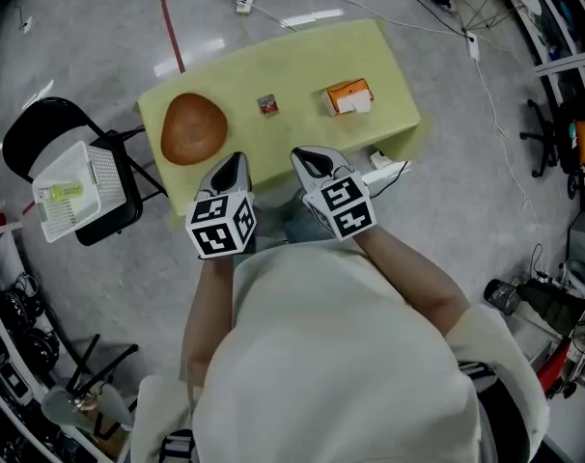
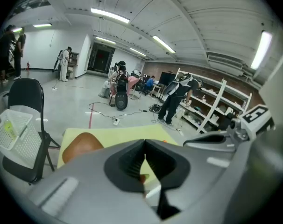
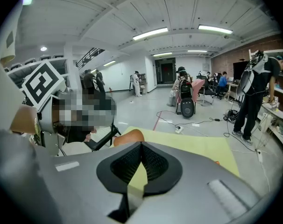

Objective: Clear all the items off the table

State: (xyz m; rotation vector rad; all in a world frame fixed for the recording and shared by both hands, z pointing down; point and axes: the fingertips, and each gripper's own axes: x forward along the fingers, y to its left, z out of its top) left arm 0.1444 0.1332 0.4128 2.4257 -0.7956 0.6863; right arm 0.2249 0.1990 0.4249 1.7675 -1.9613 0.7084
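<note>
Table [image 1: 302,61]: yellow-green top with three items on it, one of each kind by my count.
Chair [image 1: 41,128]: one, off the table's left end. It carries one white basket [image 1: 75,189], which I take to be my drop spot.
Brown dish [image 1: 193,127]: at the table's left end. It looks rigid, smooth and shallow, probably the heaviest piece and slippery, so I'd pinch its near rim.
Left gripper [image 1: 233,167]: clenched on nothing, hovering at the table's near edge just short of the dish.
Right gripper [image 1: 310,160]: jaws pressed together and empty, also at the table's near edge, mid-length.
Orange box [image 1: 348,96]: toward the table's right end. It reads as light card that would crush, so I'd squeeze gently across its narrow sides.
Small packet [image 1: 267,105]: mid-table, between dish and box. It's tiny, flat and light, so I'd nip one edge.
</note>
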